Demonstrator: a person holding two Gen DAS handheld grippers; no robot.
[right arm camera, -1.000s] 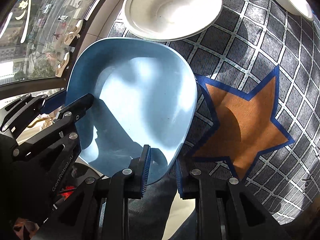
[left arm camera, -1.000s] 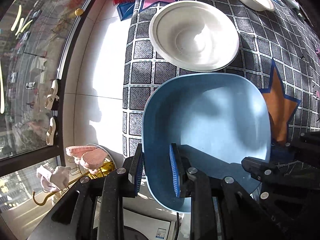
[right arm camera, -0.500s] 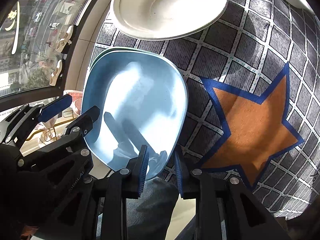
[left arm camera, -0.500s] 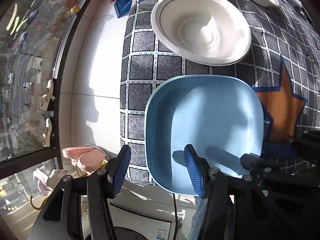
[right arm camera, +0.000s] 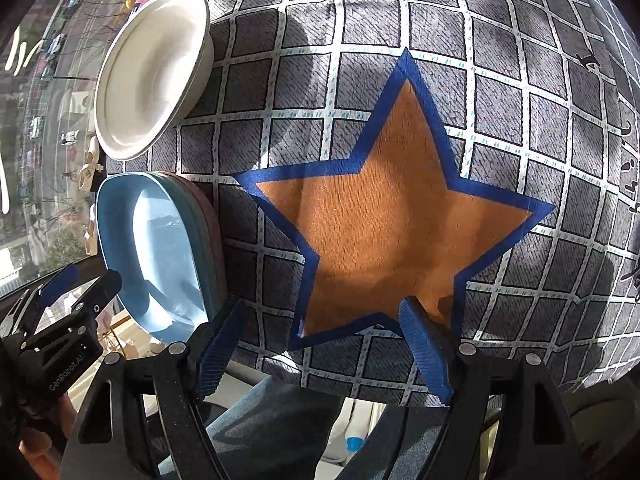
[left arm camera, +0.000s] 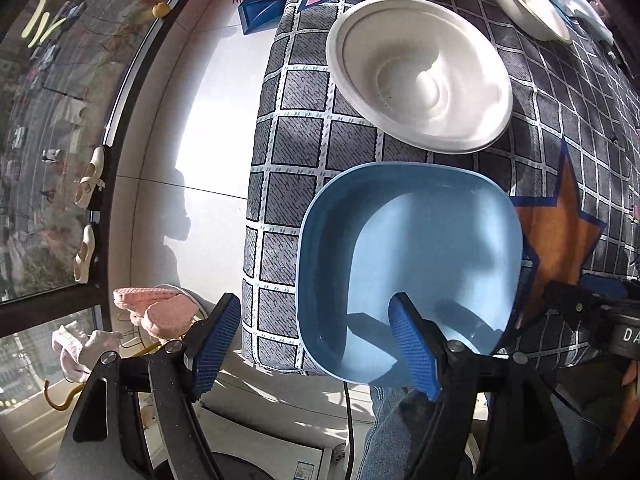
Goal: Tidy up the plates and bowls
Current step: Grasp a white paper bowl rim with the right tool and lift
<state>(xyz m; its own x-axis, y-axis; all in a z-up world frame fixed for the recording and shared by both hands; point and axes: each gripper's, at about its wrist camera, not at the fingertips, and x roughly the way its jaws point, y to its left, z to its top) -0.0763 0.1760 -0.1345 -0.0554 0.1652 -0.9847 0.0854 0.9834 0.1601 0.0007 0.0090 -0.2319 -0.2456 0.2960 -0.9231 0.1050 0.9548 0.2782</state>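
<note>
Right wrist view alone shows pink and green rims stacked under blue plate (right arm camera: 160,248). Left gripper (left arm camera: 316,348), right gripper (right arm camera: 324,344): jaws just opened, gripping nothing; plate lies flat, rim up.

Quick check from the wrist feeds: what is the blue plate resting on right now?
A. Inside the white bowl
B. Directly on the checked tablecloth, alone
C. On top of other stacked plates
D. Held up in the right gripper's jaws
C: in the right wrist view the blue plate lies on further plate rims, one of them pinkish, beside the white bowl, and both grippers' jaws stand open off it.
</note>
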